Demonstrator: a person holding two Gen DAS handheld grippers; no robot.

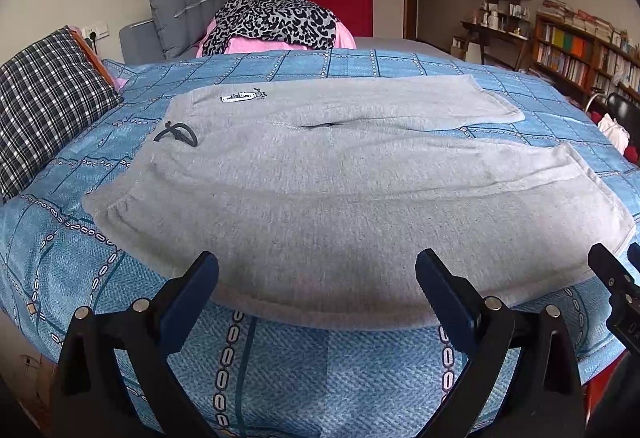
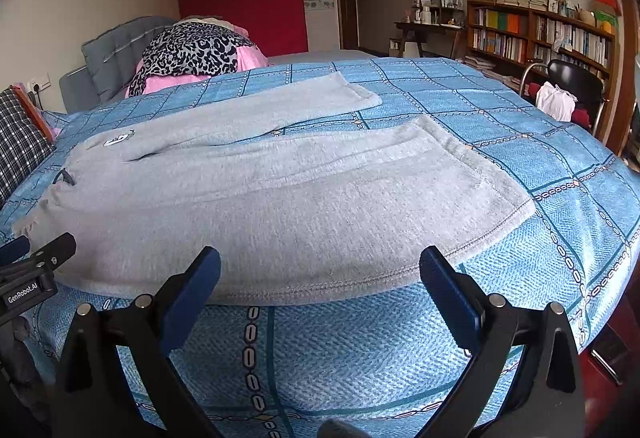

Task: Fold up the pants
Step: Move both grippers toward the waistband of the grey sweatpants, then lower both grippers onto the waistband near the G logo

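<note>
Grey pants [image 1: 340, 190]: spread flat on the bed [image 1: 280, 370], long axis parallel to the near edge, waistband toward the left side by the checked pillow [image 1: 44, 102], both leg hems toward the right; legs lie side by side, slightly splayed. Dark drawstring [image 1: 176, 134] at the waist.

Left wrist view: shows waistband, drawstring and white label [image 1: 240, 96] plainly. Right wrist view: shows the near leg's hem [image 2: 480, 198] and the bookshelf [image 2: 540, 34] (chair in front).

Left hand-held gripper [image 1: 316, 274]: jaws spread wide, empty, at the pants' near edge. Right hand-held gripper [image 2: 320, 274]: likewise released, holding nothing, near the hem.
</note>
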